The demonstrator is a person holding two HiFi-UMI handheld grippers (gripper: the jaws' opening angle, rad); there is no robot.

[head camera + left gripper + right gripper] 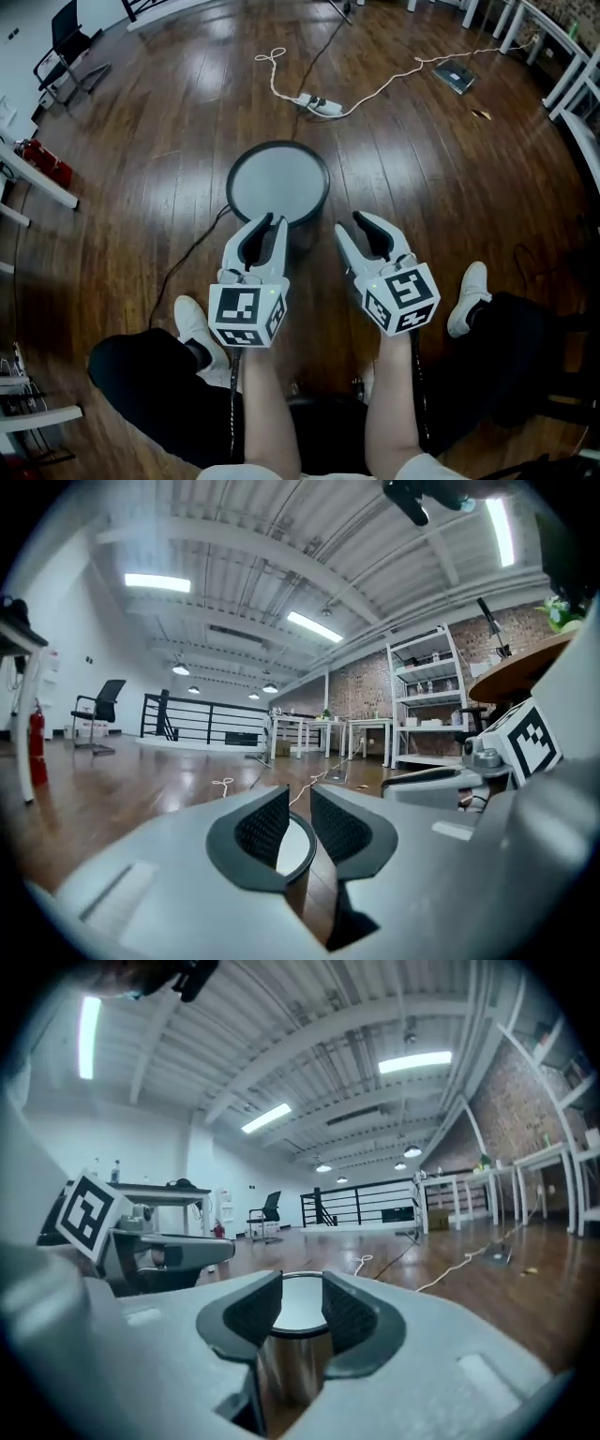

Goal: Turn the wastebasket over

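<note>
My left gripper (267, 226) and right gripper (356, 228) hang side by side over the near edge of the steel wastebasket (277, 183) on the floor (141, 187). Both jaws are slightly parted and hold nothing. Its flat face points up, so I judge it already turned.

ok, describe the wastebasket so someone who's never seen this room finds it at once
On the dark wooden floor, look just this side of the white power strip and its looped cord. The wastebasket stands there: a shiny metal cylinder whose upward face is a flat pale grey disc with a dark rim. It is the only round thing there; its neighbours are thin cables.
</note>
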